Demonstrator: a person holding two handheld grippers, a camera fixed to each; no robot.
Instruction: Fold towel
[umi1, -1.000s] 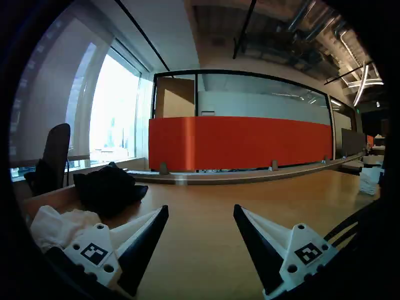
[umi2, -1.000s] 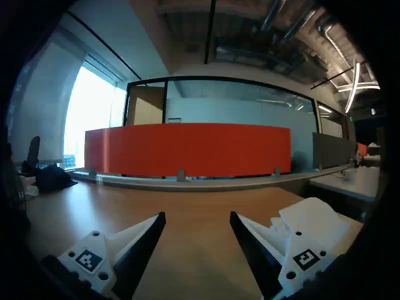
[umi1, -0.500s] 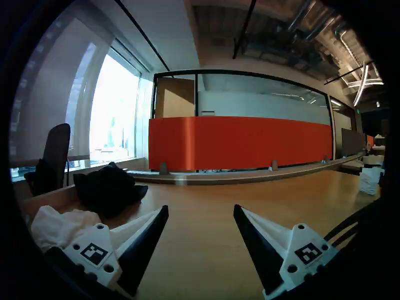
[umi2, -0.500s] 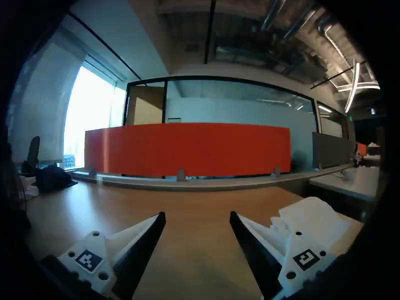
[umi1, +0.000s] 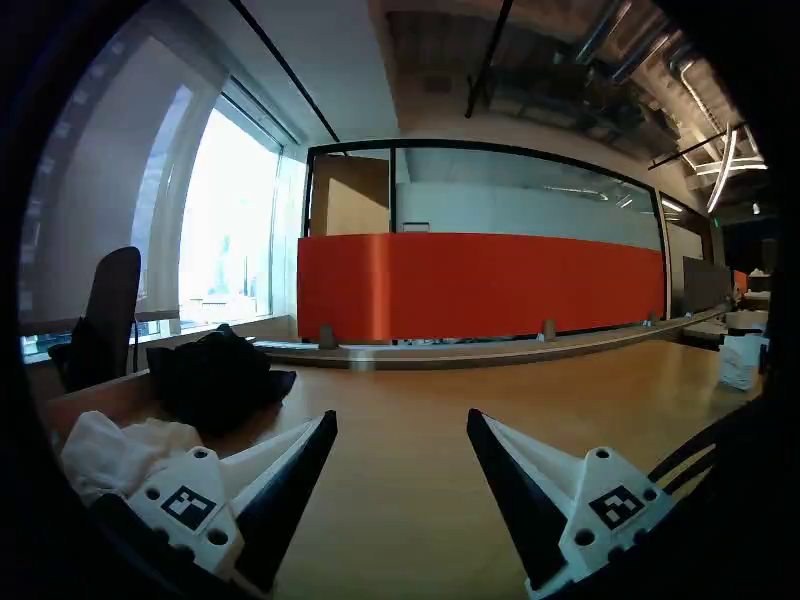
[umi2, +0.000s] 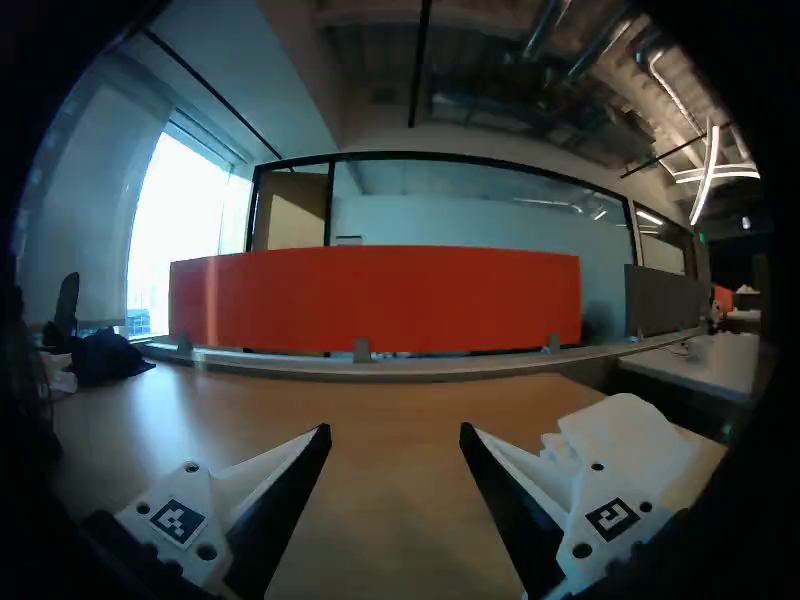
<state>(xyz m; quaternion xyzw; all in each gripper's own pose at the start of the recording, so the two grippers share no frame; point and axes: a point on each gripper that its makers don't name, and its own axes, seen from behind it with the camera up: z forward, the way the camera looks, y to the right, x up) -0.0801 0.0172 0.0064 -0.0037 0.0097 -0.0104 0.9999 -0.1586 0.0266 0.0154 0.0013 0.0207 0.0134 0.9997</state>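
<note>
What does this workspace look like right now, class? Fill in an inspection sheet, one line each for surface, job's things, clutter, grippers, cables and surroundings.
Surface: wooden table, glossy.
Job's things: crumpled white towel at the table's left edge; white folded stack at the right; neither held.
Clutter: black cloth heap behind the towel; small white object far right, unclear.
Grippers: left gripper open, empty; right gripper open, empty.
Cables: dark cables low right in the left gripper view.
Surroundings: orange partition, window, chair.
</note>
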